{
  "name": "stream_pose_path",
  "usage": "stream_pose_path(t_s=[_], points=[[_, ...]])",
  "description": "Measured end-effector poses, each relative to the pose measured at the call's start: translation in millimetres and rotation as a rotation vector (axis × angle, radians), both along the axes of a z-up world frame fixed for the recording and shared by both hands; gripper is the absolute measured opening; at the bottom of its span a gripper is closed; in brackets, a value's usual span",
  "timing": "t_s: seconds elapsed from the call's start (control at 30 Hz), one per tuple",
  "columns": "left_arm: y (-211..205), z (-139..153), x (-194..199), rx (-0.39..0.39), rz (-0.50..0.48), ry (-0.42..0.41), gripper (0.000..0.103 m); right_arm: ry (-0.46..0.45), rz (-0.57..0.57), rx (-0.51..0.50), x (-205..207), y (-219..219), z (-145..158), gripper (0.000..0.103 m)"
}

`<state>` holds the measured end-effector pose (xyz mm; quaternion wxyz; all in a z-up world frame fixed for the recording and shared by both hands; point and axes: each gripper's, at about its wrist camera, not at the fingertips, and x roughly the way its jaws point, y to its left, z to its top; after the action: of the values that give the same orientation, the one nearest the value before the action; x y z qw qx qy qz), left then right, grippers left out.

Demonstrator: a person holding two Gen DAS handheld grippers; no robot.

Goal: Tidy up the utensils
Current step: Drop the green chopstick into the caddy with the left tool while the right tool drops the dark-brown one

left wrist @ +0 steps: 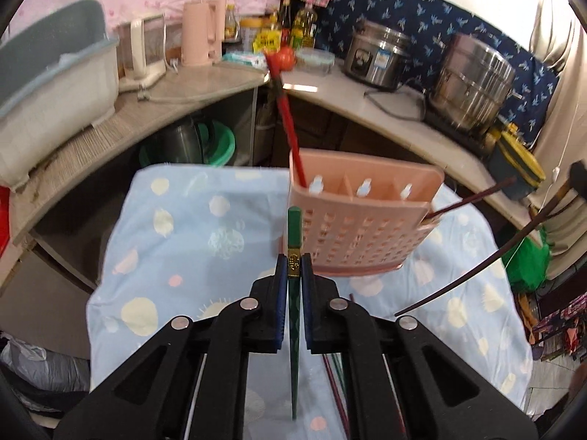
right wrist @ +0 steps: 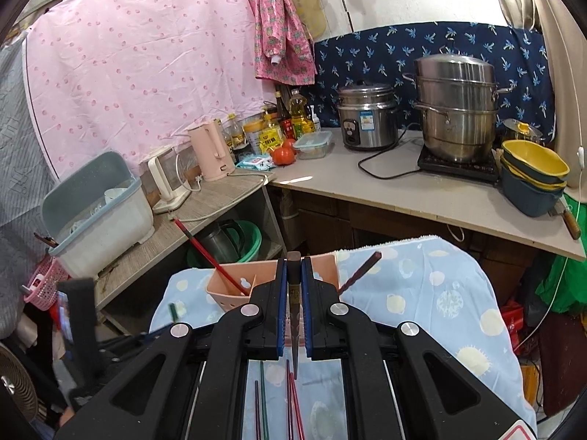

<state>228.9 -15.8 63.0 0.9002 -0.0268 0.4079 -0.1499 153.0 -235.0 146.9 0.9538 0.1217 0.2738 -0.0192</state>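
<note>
A pink perforated utensil holder stands on the blue spotted cloth. A red chopstick leans out of its left compartment and a dark brown one out of its right end. My left gripper is shut on a green chopstick, lifted just in front of the holder. My right gripper is shut on a dark brown chopstick, also near the holder. Several loose chopsticks lie on the cloth below it. The left gripper shows blurred at the left edge.
An L-shaped counter behind holds a rice cooker, a steel steamer pot, stacked bowls, a pink kettle, bottles and a tomato. A grey dish tub sits at the left.
</note>
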Motion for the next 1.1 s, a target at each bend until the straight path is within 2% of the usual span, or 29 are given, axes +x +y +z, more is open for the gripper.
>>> stream_pose_path(t_s=[0.23,0.37,0.5,0.63,0.8,0.97,1.1], points=[[-1.1,76.3,-7.2,-0.037,-0.035,-0.141,0.007,-0.064,0.008,-0.003,4.3,-2.2,33.0,0.007],[-11.6,117.9,0.0,-0.059,-0.056,-0.226,0.007,-0.102,0.013,-0.016,20.7,0.4,53.3,0.007],[-21.6,152.0,8.0,-0.063,-0.061,-0.300,0.007,-0.135,0.019,-0.011,40.4,1.8,69.7,0.007],[-29.1,173.5,19.6,-0.062,-0.049,-0.354,0.007,-0.160,0.018,-0.009,61.7,4.6,79.9,0.007],[-37.9,172.0,39.5,-0.051,-0.033,-0.365,0.007,-0.145,0.024,0.011,83.0,8.6,66.7,0.007],[-42.7,138.7,54.4,-0.025,-0.027,-0.302,0.007,-0.093,0.023,0.031,99.8,8.0,39.9,0.007],[-37.6,121.7,59.6,-0.024,-0.015,-0.264,0.007,-0.111,0.027,0.052,98.4,3.4,45.0,0.007]])
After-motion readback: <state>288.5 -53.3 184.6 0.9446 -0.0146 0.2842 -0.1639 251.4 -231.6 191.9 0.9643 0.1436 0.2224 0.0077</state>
